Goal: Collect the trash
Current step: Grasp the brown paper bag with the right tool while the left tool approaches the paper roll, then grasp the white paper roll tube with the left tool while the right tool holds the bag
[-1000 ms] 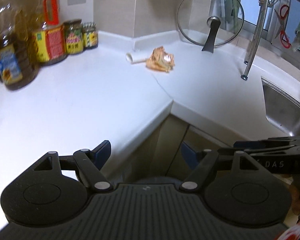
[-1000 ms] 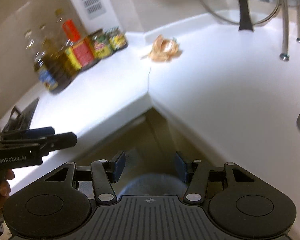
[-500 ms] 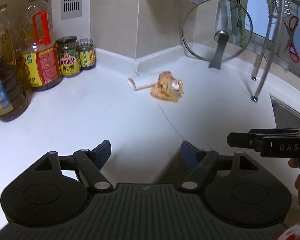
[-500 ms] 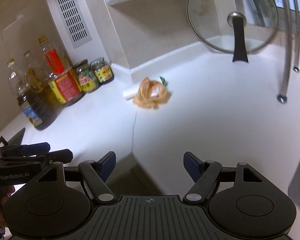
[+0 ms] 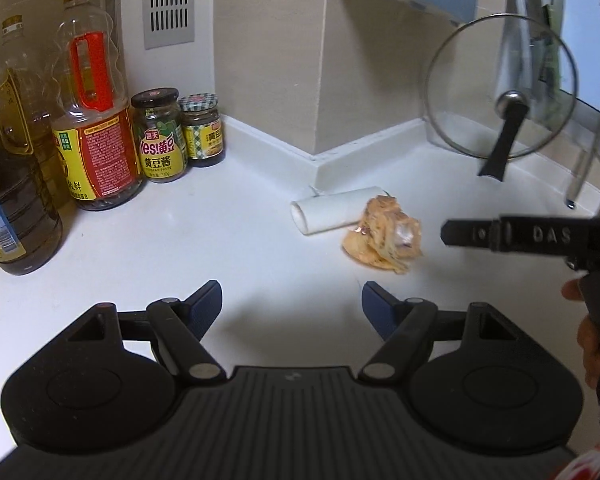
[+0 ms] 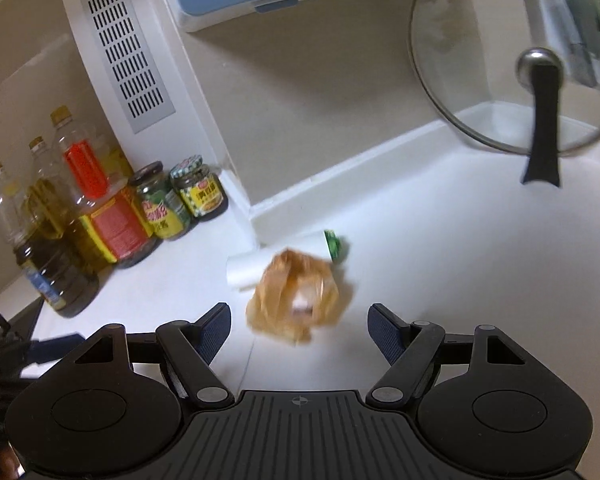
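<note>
crumpled orange wrapper (image 6: 298, 304), the trash to be collected, is seen on the white counter (image 6: 460, 280) just ahead of the right gripper (image 6: 299, 330), roughly centred on the gap between its spread, empty fingers. the left gripper (image 5: 292, 306) is likewise held wide and empty, with the wrapper ahead of it and off toward its right finger. the step in hand is judged to be the approach to the wrapper: it would best be straddled squarely, the fingers lowered close to the counter, then closed on the bulk of the crumple so that a loose flap is not pinched. just beyond the wrapper, and touching or nearly touching it, a white paper roll (image 6: 268, 264) is laid, a green end (image 6: 334, 244) showing; it could be nudged or caught if the fingers are pushed too far. farther off, beyond the left fingers, sauce jars (image 5: 180, 134) and oil bottles (image 5: 92, 120) are lined against the wall, well apart from the wrapper. beyond the right fingers a glass pot lid (image 6: 520, 64) is leaned at the back, clear of the path.
</note>
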### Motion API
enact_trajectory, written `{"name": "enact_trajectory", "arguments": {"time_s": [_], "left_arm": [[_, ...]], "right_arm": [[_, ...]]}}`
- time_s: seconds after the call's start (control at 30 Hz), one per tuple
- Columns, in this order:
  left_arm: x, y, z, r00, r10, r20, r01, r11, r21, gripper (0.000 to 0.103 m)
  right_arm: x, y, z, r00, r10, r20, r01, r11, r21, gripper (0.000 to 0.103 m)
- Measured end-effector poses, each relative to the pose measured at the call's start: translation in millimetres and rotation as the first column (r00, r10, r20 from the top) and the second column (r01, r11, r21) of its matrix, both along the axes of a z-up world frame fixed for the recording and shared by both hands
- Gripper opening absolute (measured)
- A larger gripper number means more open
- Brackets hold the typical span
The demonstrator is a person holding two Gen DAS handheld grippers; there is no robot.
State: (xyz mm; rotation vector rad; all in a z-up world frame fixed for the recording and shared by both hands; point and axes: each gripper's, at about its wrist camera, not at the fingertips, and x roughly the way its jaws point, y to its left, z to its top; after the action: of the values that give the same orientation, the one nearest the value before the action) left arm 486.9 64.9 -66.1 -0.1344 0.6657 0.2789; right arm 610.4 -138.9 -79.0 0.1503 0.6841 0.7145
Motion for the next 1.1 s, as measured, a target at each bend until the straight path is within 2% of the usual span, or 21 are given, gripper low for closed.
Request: {"name": "enact_trajectory", "arguments": {"time_s": [0.3,0.67,0.73,0.8,0.9,1.0,1.1], "left_arm": [[30,15,-8,0.998,0.057,-0.018,-0.057,0.998,0.006,0.075],[49,23,-13,0.999,0.035,-0.015,-0.035,0.999,0.011,0.075],[52,23,-13,0.999,0.031,-0.017,-0.031,0.999,0.011,0.075],[55,23,-14,1.000,0.026,-0.017,-0.026,1.000,0.012,0.075],[59,23,-15,1.000,0.011,-0.014,-0.011,1.000,0.015,0.075],[65,20,-16,1.000,-0.023,-0.015,0.023,0.999,0.027,0.075],[72,16,-18,0.997,-0.073,-0.008,0.073,0.996,0.052,0.075]], "right_arm": [[46,36,-21,0.998,0.042,-0.039,-0.043,0.999,-0.014,0.075],[57,53,-46,0.998,0.048,-0.049,-0.050,0.998,-0.042,0.075],[56,53,-48,0.998,0.053,-0.037,-0.054,0.998,-0.043,0.064],[55,53,-49,0.998,0.055,-0.030,-0.056,0.997,-0.043,0.061],[54,50,-49,0.998,0.066,-0.010,-0.066,0.997,-0.035,0.044],[53,47,-47,0.997,0.070,0.012,-0.070,0.997,-0.043,0.038],[53,40,-43,0.999,0.046,0.028,-0.045,0.998,-0.042,0.036]]}}
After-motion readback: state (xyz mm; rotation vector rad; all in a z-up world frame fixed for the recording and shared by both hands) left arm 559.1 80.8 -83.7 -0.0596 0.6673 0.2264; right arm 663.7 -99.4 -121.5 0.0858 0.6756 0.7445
